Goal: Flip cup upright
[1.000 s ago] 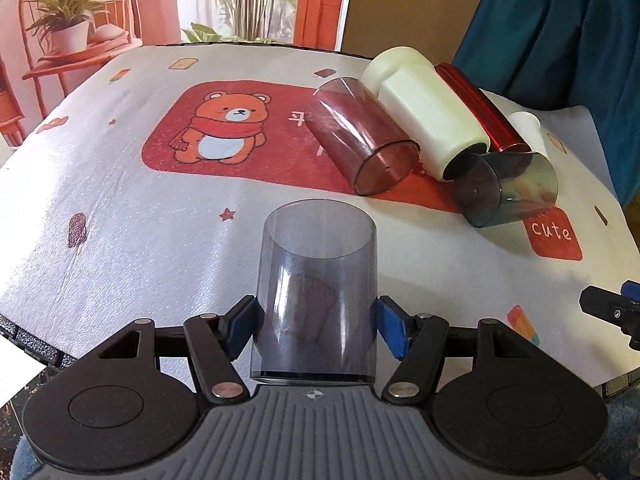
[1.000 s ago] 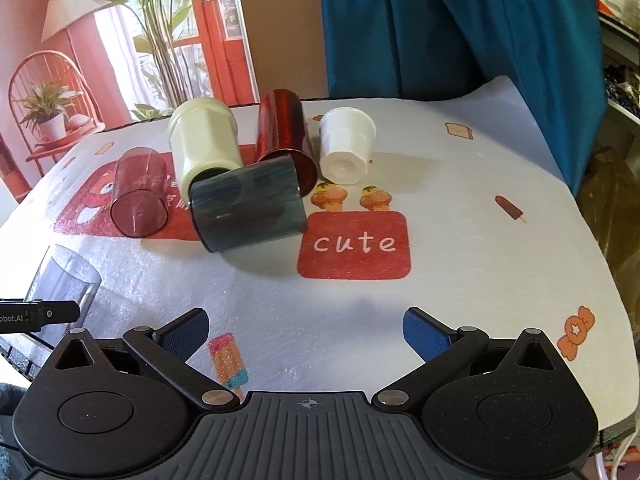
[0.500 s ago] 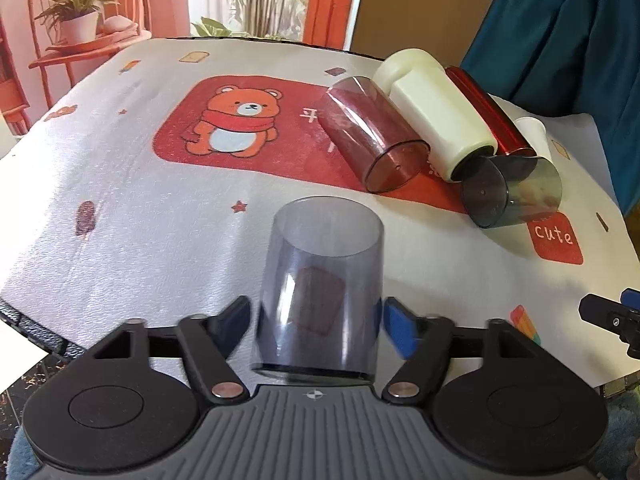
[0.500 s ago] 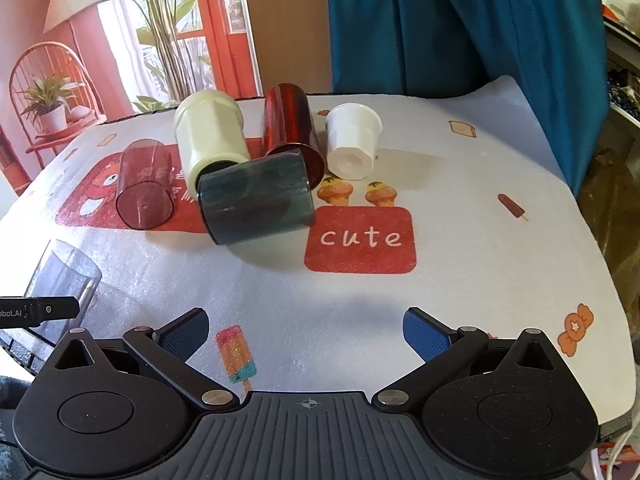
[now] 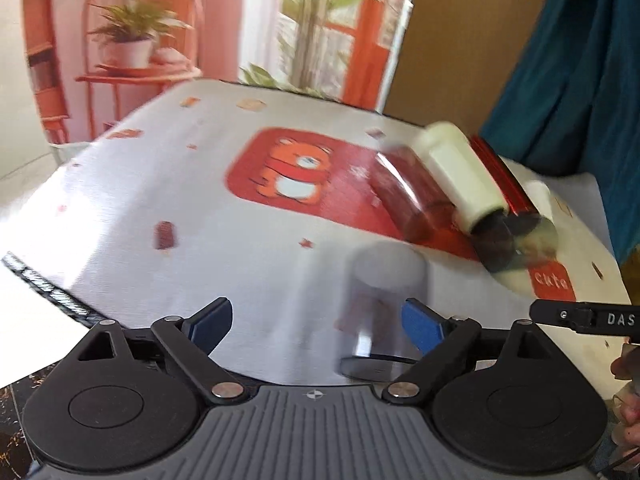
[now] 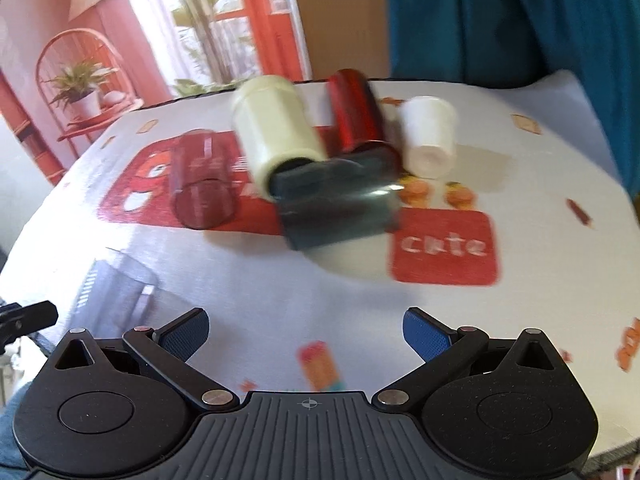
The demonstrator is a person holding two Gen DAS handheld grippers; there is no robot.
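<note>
While the clear cup (image 5: 386, 300) stands upright near the table's (image 5: 240, 264) front edge, the left gripper (image 5: 316, 320) gapes wide around it, gripping nothing. The right gripper (image 6: 306, 330) is spread and empty. Behind lie a maroon cup (image 6: 202, 182), cream cup (image 6: 276, 136), red cup (image 6: 356, 114), grey cup (image 6: 336, 208) and white cup (image 6: 428, 142), clustered.

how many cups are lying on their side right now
4: pink cup, cream cup, red cup and dark smoky cup, clustered mid-table. More could hide behind them.

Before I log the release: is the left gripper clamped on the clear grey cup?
No, the left gripper is open, and the clear grey cup stands free on the table.
</note>
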